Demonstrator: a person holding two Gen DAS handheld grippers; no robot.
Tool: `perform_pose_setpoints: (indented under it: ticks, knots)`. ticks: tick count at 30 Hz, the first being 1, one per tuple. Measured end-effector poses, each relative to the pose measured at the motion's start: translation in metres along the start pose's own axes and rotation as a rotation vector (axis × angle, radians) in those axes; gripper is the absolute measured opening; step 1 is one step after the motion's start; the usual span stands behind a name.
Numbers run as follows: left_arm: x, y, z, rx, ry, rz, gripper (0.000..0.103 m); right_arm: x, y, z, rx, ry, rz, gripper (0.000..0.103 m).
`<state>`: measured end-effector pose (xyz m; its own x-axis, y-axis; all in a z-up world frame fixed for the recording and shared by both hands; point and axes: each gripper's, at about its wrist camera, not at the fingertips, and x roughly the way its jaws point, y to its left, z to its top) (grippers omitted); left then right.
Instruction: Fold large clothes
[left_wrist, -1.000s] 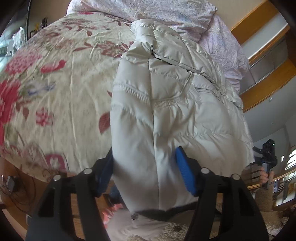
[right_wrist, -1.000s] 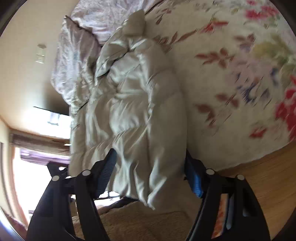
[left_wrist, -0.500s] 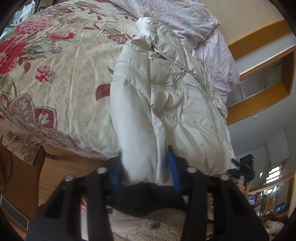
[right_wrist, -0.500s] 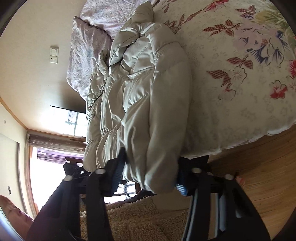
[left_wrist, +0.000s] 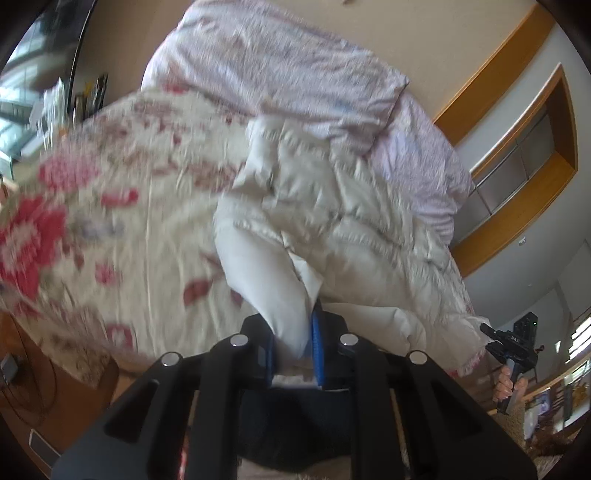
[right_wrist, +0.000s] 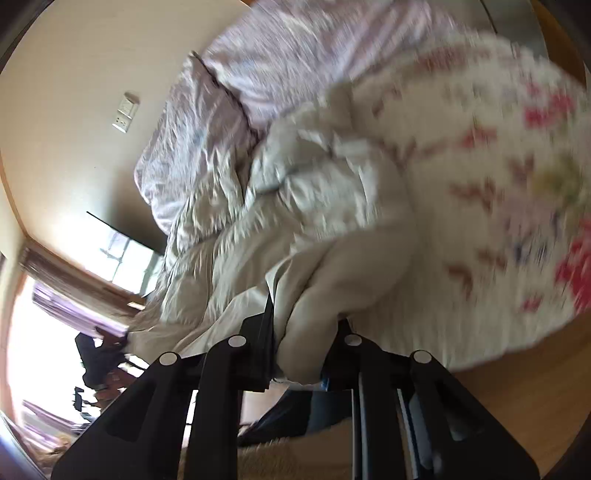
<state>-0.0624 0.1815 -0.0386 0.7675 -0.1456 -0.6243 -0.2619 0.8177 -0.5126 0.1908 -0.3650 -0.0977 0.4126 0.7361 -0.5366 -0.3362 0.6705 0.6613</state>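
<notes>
Room: bedroom with cream walls, wood trim and a wooden floor (right_wrist: 524, 402); both views were motion-blurred.
Bed: one, covered by a floral bedspread (left_wrist: 110, 229) with red and pink blooms; its near edge hung over the floor.
Pillows: two pale lilac ones (left_wrist: 280, 74) were stacked at the head end against the wall.
Jacket: one cream quilted puffer jacket (left_wrist: 343, 221) lay lengthwise on the bed, collar end touching the pillows, hem end at the bed's near edge and raised off it by both grippers.
Left gripper: the left gripper (left_wrist: 295, 354) was clenched on a fold of the jacket's hem; its jaws had just been closing, and cloth bulged out between the blue pads.
Right gripper: the right gripper (right_wrist: 303, 354) was clamped on the other hem corner, a thick wad of cloth squeezed between the jaws, which had likewise just been closing.
Counts: one jacket, two grippers, two pillows, one bedspread, one wall switch plate (right_wrist: 125, 112).
Edges: the jacket's long side ran alongside the bedspread's open floral area; the other long side lay near the bed's far edge.
Open room: broad bare bedspread lay beside the jacket, and bare floor showed beyond the bed's near edge.
Other: the left wrist view caught the right gripper's black body and the hand (left_wrist: 508, 384) holding it at far right.
</notes>
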Motion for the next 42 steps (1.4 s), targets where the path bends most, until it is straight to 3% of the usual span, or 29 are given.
perform_pose_setpoints:
  ticks: [9, 15, 26, 34, 36, 38, 41, 42]
  knots:
    - [-0.006, -0.048, 0.077, 0.134, -0.225, 0.094, 0.015, -0.023, 0.071, 0.053, -0.215, -0.310, -0.121, 0.018]
    - [0.018, -0.068, 0.132, 0.190, -0.286, 0.154, 0.015, 0.003, 0.100, 0.100, -0.297, -0.406, -0.243, 0.018]
    - [0.110, -0.091, 0.235, 0.254, -0.321, 0.269, 0.015, 0.102, 0.105, 0.192, -0.360, -0.432, -0.495, 0.018]
    - [0.197, -0.079, 0.279, 0.186, -0.301, 0.322, 0.017, 0.179, 0.073, 0.240, -0.252, -0.352, -0.543, 0.019]
    - [0.210, -0.073, 0.281, 0.170, -0.293, 0.338, 0.020, 0.192, 0.064, 0.248, -0.209, -0.322, -0.527, 0.025]
    - [0.225, -0.066, 0.284, 0.137, -0.279, 0.341, 0.025, 0.201, 0.054, 0.256, -0.150, -0.293, -0.487, 0.032]
    - [0.230, -0.062, 0.287, 0.111, -0.296, 0.344, 0.061, 0.198, 0.042, 0.264, -0.051, -0.293, -0.391, 0.054]
    - [0.226, -0.062, 0.288, 0.115, -0.317, 0.348, 0.079, 0.190, 0.038, 0.266, -0.011, -0.316, -0.337, 0.064]
